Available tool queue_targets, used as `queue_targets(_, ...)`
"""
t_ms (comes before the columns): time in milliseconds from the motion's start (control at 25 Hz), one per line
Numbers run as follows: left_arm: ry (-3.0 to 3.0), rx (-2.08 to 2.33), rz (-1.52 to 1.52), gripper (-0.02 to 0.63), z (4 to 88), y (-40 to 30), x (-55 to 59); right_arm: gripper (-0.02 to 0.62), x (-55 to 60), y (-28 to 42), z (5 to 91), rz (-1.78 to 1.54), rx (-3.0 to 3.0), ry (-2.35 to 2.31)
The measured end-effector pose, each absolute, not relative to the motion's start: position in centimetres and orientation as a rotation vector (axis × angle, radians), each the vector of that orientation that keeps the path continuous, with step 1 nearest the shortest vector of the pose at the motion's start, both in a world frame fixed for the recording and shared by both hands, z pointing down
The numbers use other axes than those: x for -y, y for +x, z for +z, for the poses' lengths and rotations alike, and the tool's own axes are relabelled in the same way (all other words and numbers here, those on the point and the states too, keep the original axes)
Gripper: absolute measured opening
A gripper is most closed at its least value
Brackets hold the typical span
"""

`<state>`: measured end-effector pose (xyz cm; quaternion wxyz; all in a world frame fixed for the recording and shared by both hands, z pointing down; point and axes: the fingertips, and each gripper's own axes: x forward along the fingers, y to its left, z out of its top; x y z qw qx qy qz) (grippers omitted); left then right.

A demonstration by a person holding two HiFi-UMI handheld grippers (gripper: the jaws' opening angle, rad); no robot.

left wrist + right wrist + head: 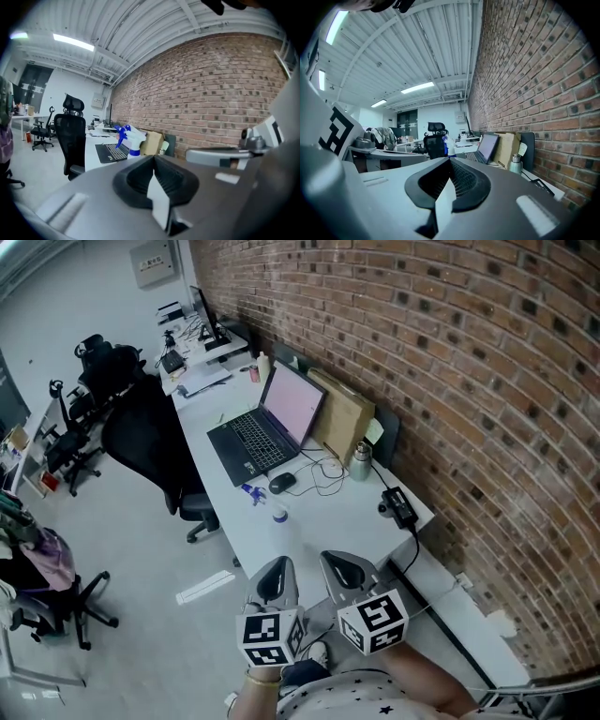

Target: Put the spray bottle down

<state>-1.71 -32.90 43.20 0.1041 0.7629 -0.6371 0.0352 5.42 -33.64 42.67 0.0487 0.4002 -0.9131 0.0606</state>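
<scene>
Spray bottle [130, 138] upright on table [339, 514], mid-frame above both grippers. Left gripper [276, 564] looks nearer than right gripper [339, 560]. Fingers together, empty.

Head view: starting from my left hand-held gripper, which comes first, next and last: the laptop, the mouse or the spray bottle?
Counting away from the left hand-held gripper, up the desk:
1. Spray bottle: nearest, on the near part of the desk.
2. Mouse: just beyond the bottle, at the laptop's near right corner.
3. Laptop: farthest, open, further up the desk.
</scene>
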Motion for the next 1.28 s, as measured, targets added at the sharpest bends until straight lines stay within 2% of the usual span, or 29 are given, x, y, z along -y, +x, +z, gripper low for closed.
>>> queue_targets(1280, 2.236, 1.897, 0.070, 0.008, 42.3, -1.3, 29.5, -0.002, 30.0, 6.0, 41.5, 0.105, 2.798, 1.201)
